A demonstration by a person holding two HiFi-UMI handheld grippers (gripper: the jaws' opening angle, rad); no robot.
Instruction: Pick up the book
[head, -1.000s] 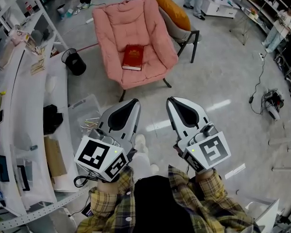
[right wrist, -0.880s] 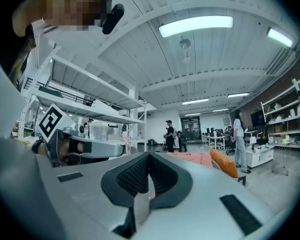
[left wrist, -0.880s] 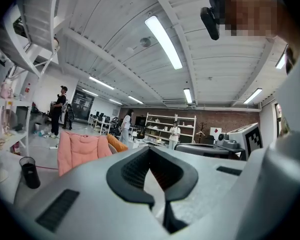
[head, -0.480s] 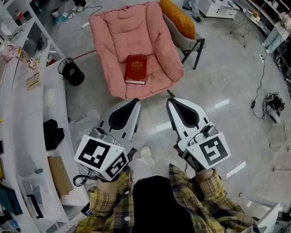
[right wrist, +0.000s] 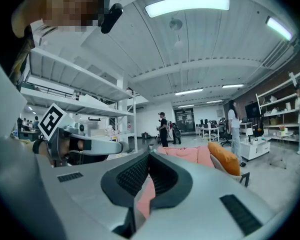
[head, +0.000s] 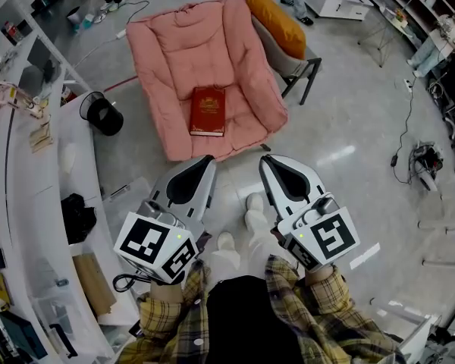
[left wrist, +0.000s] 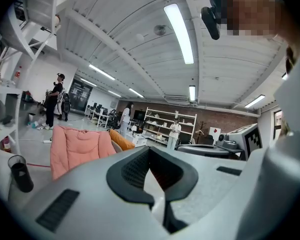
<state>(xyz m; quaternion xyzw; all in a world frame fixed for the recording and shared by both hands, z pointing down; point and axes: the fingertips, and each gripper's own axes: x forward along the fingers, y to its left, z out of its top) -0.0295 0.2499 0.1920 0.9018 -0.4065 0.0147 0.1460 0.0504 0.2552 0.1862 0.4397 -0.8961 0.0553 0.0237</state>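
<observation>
Book [head: 208,111] noted: red hard cover, face up, flat in the seat hollow of pink chair [head: 167,51], touching cushion only.

- Long axis: runs away from the person, close to the line both grippers point along, with the short near edge toward them.
- Bearing: ahead of and lower than both grippers. Almost dead in line with left gripper [head: 202,164], off to the left of right gripper [head: 270,164].
- Nearer hand: judged the left, by a small margin.
- Gap: well apart from both, with bare floor between chair front and jaw tips.
- Not seen in either gripper view; only chair fabric shows there [left wrist: 77,146] [right wrist: 190,154].

Left gripper [left wrist: 151,151]: jaws together, tips meeting, holding nothing, touching nothing.
Right gripper [right wrist: 149,156]: same shape in its own view, pads closed at the tip, empty.

Judged approach only, grasp not yet begun. Must open jaws before any grip. Expect a flat book on soft padding to need a pinch at the near edge.

Around: orange cushion [head: 273,17] on a second seat behind the chair, black bin [head: 98,112] to its left, white benches [head: 61,165] along the left.
</observation>
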